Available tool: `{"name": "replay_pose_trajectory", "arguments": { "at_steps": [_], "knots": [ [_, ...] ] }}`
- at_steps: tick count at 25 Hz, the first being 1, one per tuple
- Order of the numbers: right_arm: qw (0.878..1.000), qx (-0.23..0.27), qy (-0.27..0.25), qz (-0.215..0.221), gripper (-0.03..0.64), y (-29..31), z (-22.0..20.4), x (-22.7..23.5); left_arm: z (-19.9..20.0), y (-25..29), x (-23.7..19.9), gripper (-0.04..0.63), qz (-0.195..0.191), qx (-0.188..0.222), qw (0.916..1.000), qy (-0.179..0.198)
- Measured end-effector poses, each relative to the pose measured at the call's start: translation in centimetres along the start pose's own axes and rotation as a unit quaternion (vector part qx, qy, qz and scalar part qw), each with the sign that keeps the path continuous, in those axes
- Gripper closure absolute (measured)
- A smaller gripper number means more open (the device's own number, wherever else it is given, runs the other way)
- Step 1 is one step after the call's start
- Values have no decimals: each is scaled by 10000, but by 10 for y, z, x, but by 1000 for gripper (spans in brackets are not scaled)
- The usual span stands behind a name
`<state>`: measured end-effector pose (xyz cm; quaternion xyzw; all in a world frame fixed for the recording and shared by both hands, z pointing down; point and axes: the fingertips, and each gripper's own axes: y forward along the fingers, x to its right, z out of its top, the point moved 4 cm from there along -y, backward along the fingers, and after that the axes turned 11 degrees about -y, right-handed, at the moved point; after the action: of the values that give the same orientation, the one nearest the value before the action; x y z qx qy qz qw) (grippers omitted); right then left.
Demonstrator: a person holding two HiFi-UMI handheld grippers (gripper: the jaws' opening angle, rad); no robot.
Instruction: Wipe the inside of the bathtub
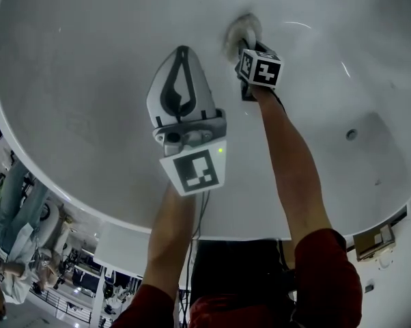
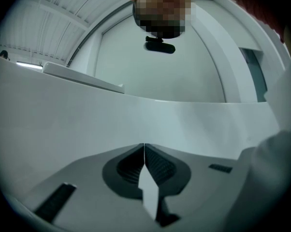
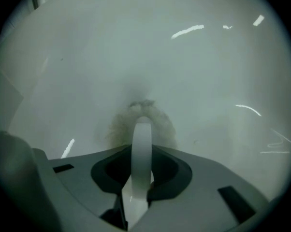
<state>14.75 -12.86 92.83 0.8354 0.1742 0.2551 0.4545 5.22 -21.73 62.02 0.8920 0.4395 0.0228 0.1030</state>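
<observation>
The white bathtub [image 1: 82, 94] fills the head view, and I look down into its basin. At the far wall my right gripper [image 1: 244, 45] is shut on a fuzzy grey-brown cloth [image 1: 242, 29], which presses against the tub surface. In the right gripper view the cloth [image 3: 117, 128] bulges out around the shut right gripper [image 3: 142, 122], flat on the glossy tub wall [image 3: 198, 71]. My left gripper [image 1: 181, 52] hangs above the middle of the basin, shut and holding nothing. In its own view the left gripper [image 2: 144, 149] points at the tub's rim [image 2: 87, 124], with the jaws pressed together.
A round drain [image 1: 351, 134] lies in the tub floor to the right. The tub's near rim [image 1: 76, 207] curves past my arms. Beyond it at lower left are people and equipment on the floor [image 1: 28, 251]. A small box [image 1: 373, 242] sits at lower right.
</observation>
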Motion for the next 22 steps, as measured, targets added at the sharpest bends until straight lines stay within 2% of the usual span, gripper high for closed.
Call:
{"name": "replay_pose_trajectory", "arguments": {
  "at_steps": [7,12,18,20,22],
  "knots": [
    [10000,44,-83,-22,522,-33,9,0,28,-4,14,578,-24,120,9999,-68],
    [9960,657,-588,135,522,-69,41,-13,49,-4,13,578,23,304,9995,-92],
    [9771,1593,-1397,179,522,-139,111,-33,89,-23,10,578,203,520,9983,-147],
    [9667,1917,-1690,143,522,-163,139,-46,105,-32,4,578,267,597,9977,-165],
    [9506,2319,-2060,101,522,-189,170,-62,120,-39,-1,578,343,690,9969,-185]
  ]
}}
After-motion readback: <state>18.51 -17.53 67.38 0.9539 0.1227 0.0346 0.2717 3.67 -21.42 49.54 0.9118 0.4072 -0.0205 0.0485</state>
